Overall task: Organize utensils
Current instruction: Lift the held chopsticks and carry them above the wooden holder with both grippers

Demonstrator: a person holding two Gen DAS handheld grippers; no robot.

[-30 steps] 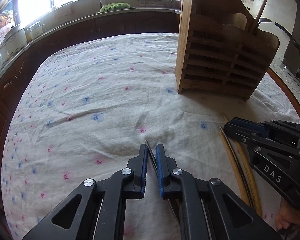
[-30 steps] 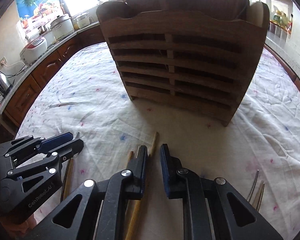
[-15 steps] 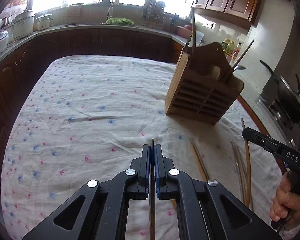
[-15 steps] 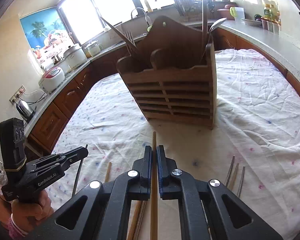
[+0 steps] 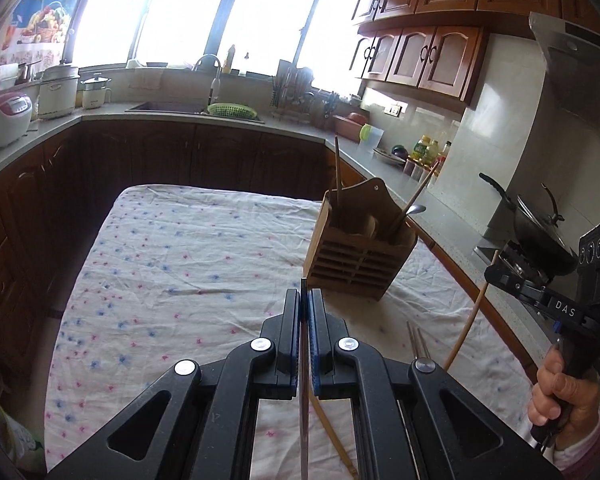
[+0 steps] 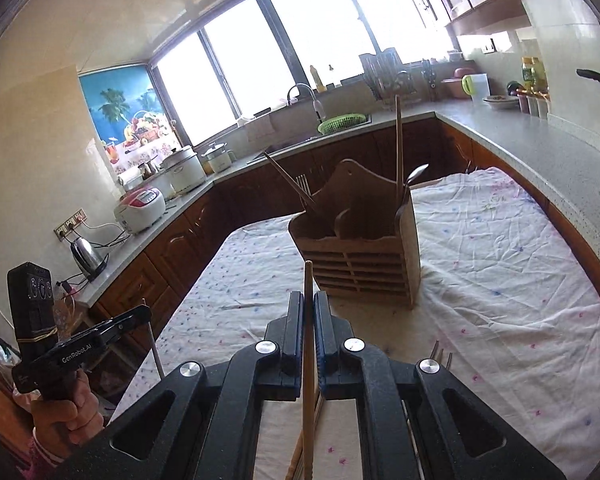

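A wooden utensil holder (image 5: 358,256) stands on the floral tablecloth (image 5: 180,264), with chopsticks and a spoon sticking out of it; it also shows in the right wrist view (image 6: 364,256). My left gripper (image 5: 304,300) is shut on a thin metal chopstick (image 5: 303,408), held well above the cloth. My right gripper (image 6: 309,304) is shut on a wooden chopstick (image 6: 308,360), also raised. The right gripper (image 5: 500,276) with its wooden chopstick (image 5: 468,320) shows at the right in the left wrist view. The left gripper (image 6: 136,314) shows at the left in the right wrist view.
Metal chopsticks (image 5: 416,336) and a wooden one (image 5: 332,436) lie on the cloth below the grippers. A fork (image 6: 440,354) lies at the right. Counters surround the table, with a wok (image 5: 540,236), rice cookers (image 6: 140,208) and a kettle (image 6: 86,254).
Both grippers have closed on chopsticks and lifted them off the cloth. Both have risen and drawn back, so the holder looks smaller and farther.
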